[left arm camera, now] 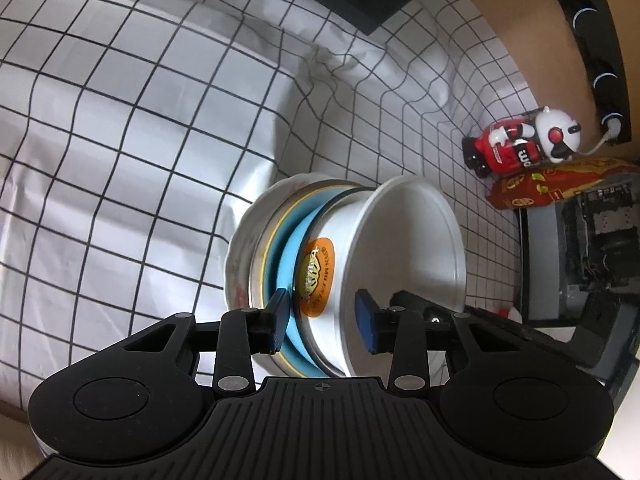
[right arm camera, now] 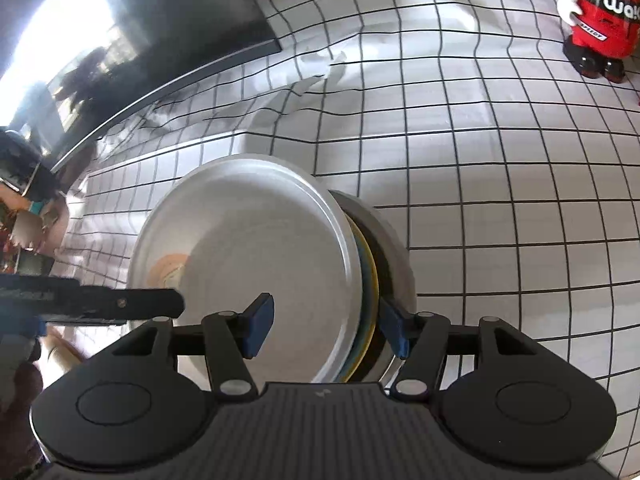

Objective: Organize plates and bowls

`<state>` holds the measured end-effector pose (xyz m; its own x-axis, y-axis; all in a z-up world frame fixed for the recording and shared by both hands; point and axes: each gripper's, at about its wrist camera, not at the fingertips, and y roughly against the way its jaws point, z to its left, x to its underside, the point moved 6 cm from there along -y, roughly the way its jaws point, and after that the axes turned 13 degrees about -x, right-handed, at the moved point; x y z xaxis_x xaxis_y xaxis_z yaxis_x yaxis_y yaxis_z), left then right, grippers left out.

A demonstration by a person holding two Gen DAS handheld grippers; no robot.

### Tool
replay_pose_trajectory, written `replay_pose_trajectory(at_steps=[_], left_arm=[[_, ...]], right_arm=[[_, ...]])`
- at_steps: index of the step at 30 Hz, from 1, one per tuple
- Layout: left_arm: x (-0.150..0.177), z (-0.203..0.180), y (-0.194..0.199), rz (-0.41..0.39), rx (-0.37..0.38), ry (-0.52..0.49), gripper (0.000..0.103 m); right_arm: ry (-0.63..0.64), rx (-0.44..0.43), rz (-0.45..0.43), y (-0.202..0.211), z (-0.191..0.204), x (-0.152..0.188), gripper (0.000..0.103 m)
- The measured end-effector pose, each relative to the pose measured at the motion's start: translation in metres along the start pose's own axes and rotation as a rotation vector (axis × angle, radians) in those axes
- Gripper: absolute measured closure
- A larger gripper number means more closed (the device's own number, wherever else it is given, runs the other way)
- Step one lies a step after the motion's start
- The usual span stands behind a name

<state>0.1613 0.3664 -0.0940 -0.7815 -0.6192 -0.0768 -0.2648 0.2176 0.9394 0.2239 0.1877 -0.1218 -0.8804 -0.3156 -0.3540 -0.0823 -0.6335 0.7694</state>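
A white bowl (left arm camera: pixel 408 264) with an orange label sits on top of a stack: a steel bowl, a blue plate (left arm camera: pixel 290 248), a gold-rimmed plate and a white floral plate (left arm camera: pixel 244 256). My left gripper (left arm camera: pixel 324 320) straddles the stack's edge, one pad outside by the plates, one inside the white bowl; I cannot tell if it grips. In the right wrist view the white bowl (right arm camera: pixel 256 256) fills the middle above the stack (right arm camera: pixel 374 280). My right gripper (right arm camera: pixel 328 328) straddles the opposite edge the same way. The left gripper's finger (right arm camera: pixel 120 304) reaches in from the left.
The stack stands on a white cloth with a black grid (left arm camera: pixel 120 140). A red and white robot toy (left arm camera: pixel 516 144) and a red snack bag (left arm camera: pixel 560 184) lie at the right. A dark flat panel (right arm camera: pixel 168 40) lies at the far edge.
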Motion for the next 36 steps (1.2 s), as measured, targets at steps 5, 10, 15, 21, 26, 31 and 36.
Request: replay_pose_trajectory(at_steps=[5, 10, 15, 21, 26, 31, 36], left_arm=[[-0.006, -0.003, 0.013, -0.037, 0.007, 0.001, 0.065], [-0.012, -0.002, 0.019, -0.058, 0.018, 0.011, 0.069], [-0.011, 0.0, 0.012, -0.034, 0.028, 0.029, 0.07], [-0.008, 0.001, 0.013, -0.034, -0.005, 0.028, 0.07], [-0.006, 0.0, -0.001, -0.007, -0.03, 0.028, 0.07], [-0.007, 0.002, -0.006, 0.005, -0.059, 0.024, 0.07], [-0.005, 0.003, -0.007, 0.001, -0.051, 0.026, 0.07]], right_arm=[[0.009, -0.021, -0.056, 0.014, 0.002, -0.008, 0.045], [0.06, -0.071, -0.085, 0.027, 0.024, -0.016, 0.045], [0.085, -0.054, -0.094, 0.025, 0.031, -0.022, 0.045], [0.067, -0.013, -0.108, 0.022, 0.016, -0.017, 0.045], [-0.022, -0.05, -0.049, 0.008, -0.003, -0.008, 0.045], [-0.001, -0.077, -0.047, 0.009, 0.009, -0.007, 0.042], [0.003, -0.09, -0.042, 0.011, 0.006, -0.007, 0.045]])
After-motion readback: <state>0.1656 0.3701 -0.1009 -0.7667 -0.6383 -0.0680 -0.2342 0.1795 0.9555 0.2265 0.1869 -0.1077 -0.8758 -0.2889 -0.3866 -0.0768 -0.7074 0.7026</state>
